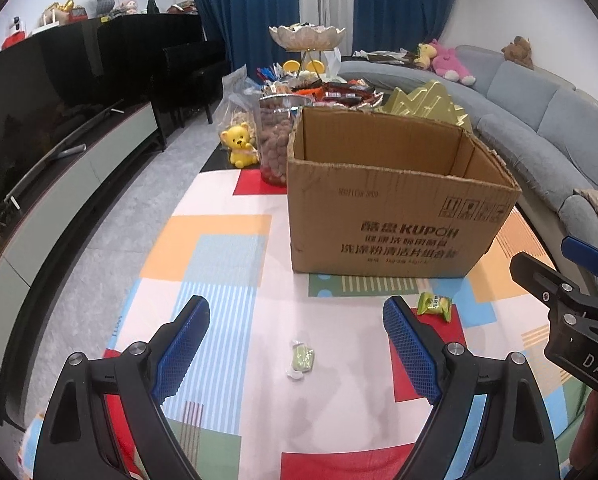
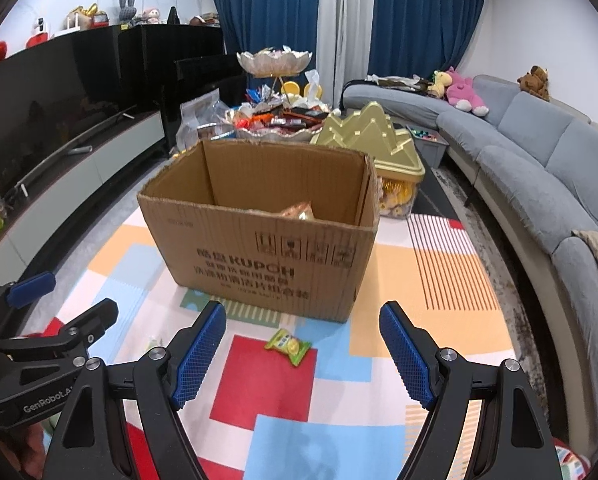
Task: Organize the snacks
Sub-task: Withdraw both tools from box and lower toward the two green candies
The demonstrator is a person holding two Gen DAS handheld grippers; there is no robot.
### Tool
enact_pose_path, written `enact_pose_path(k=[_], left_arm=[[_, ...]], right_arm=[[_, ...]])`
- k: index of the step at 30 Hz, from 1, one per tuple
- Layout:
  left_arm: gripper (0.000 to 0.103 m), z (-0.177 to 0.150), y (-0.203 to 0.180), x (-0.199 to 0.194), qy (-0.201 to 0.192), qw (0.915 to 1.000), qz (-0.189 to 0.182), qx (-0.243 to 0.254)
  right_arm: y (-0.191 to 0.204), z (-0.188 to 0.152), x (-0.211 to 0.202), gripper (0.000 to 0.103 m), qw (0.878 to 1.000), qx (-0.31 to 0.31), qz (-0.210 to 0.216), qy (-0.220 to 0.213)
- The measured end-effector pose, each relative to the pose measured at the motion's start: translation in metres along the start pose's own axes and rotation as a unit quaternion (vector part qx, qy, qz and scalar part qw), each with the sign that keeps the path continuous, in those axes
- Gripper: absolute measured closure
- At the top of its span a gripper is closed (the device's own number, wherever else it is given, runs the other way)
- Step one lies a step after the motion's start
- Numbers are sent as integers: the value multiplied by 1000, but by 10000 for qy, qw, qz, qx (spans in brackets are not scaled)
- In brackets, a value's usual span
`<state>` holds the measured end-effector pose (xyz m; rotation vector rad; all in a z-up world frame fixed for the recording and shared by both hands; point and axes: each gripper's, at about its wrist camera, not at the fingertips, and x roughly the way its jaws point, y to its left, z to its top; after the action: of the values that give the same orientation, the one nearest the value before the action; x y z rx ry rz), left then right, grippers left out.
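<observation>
On the patchwork mat before the cardboard box (image 2: pixel 259 236), both grippers gape empty; each should straddle its own wrapped sweet squarely, left gripper (image 1: pixel 297 344) over the pale candy (image 1: pixel 302 360), right gripper (image 2: pixel 303 346) over the green candy (image 2: pixel 287 345).

Two grippers are showing: the left gripper (image 1: pixel 297 344) and the right gripper (image 2: pixel 303 350), each standing with its jaws wide apart. Two loose wrapped candies are lying on the patterned mat: one pale green candy (image 1: pixel 301 359) between the left gripper's fingers, and one bright green candy (image 2: pixel 287 345) between the right gripper's fingers. One open cardboard box (image 2: pixel 259 256) is sitting just beyond both grippers, with one orange snack packet (image 2: pixel 301 211) showing inside it. Farther beyond are sitting one yellow bear figure (image 1: pixel 239 145), one clear jar of brown snacks (image 1: pixel 277 136) and one gold mountain-shaped lid (image 2: pixel 363 132).
</observation>
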<state>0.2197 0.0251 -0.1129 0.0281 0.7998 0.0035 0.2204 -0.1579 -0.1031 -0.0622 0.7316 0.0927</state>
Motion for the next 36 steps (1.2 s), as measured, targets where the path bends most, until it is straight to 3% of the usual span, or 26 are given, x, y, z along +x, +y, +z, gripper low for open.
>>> enact_pose_path(k=[27,36], left_arm=[[15,-43,3,63,510,9987,65,-44],[24,-50,5,82,649,9978,143,-59]], right_arm=[[10,-32,61,23,9989,-347,-32,328],[11,-41,85,23,9981,-390,-28,476]])
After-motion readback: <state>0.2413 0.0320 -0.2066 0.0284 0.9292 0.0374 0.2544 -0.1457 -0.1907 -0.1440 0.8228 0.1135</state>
